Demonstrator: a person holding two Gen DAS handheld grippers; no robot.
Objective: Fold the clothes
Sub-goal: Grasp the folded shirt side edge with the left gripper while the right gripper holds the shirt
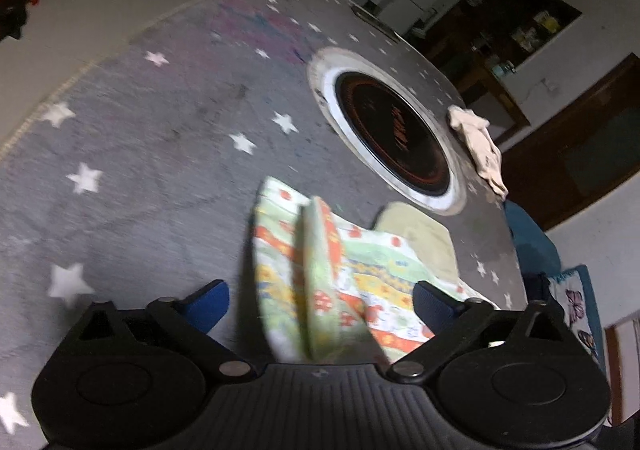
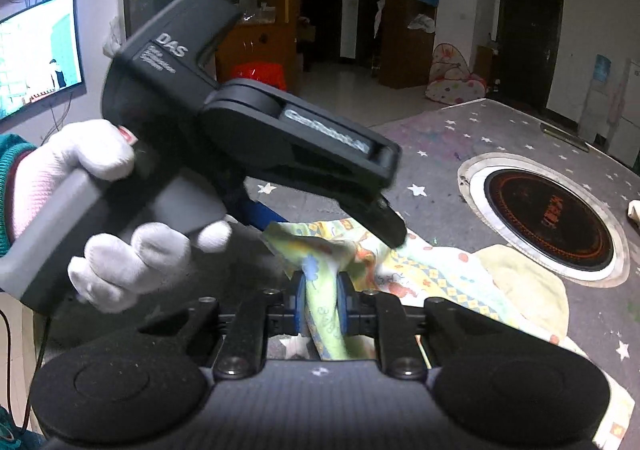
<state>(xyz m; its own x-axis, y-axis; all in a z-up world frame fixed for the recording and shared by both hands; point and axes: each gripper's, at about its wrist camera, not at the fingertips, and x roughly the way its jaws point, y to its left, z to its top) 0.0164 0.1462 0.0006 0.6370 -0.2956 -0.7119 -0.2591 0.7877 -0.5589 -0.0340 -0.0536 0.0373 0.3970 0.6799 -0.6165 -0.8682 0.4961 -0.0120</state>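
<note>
Patterned garment (image 2: 324, 314) lengthwise, seemingly, right gripper (image 2: 320, 304) pinching

From your left tongs (image 1: 320, 304), the starred tabletop (image 1: 132, 154) lies bare from 9 to 12 o'clock, so there you can pass freely. At 1 o'clock the round cooker plate (image 1: 394, 138) is sunk in the tabletop, and a crumpled white cloth (image 1: 478, 142) lies just beside it near the edge. A raised fold of the patterned garment (image 1: 320, 274) stands between your open fingers. For your right tongs (image 2: 320, 296), the left tongs body (image 2: 256, 138) and gloved hand (image 2: 116, 218) block 10 to 12 o'clock.
</note>
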